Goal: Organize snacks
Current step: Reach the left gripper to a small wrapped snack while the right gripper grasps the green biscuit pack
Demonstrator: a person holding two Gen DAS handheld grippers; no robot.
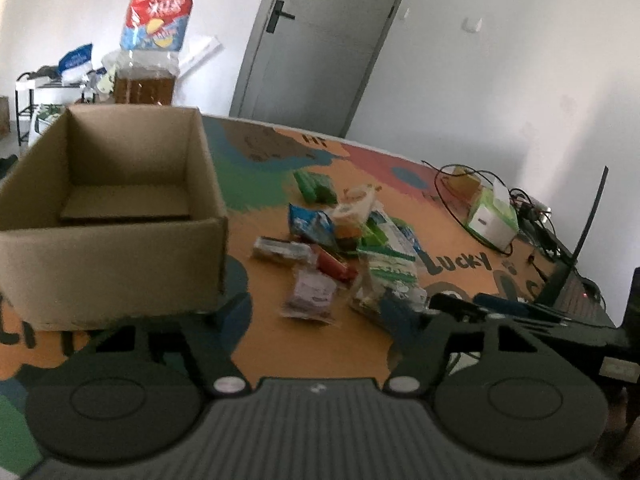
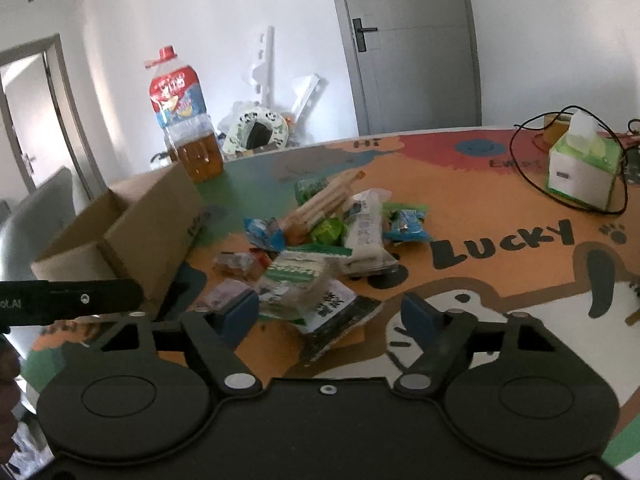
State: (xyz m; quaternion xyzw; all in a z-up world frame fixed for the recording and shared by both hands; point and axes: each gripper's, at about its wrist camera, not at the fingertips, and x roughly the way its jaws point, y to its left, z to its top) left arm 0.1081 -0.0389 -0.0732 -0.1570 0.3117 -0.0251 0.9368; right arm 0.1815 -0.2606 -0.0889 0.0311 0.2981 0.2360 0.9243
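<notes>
Left wrist view shows your left gripper (image 1: 316, 314) with jaws spread and empty, the brown open cardboard box (image 1: 108, 216) at ten o'clock, while your right gripper (image 2: 330, 316), also parted, grips nothing, the heap of wrapped snacks (image 2: 320, 240) at twelve o'clock and "LUCKY" printed on the orange patterned tabletop (image 2: 500, 256).

A home room: cartoon-print table (image 2: 500, 264), grey door (image 2: 408, 44), oil bottle (image 2: 182, 120).

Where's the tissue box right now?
The tissue box sits at the table's far right edge in both views, ringed by a black cable, beyond the word LUCKY.
</notes>
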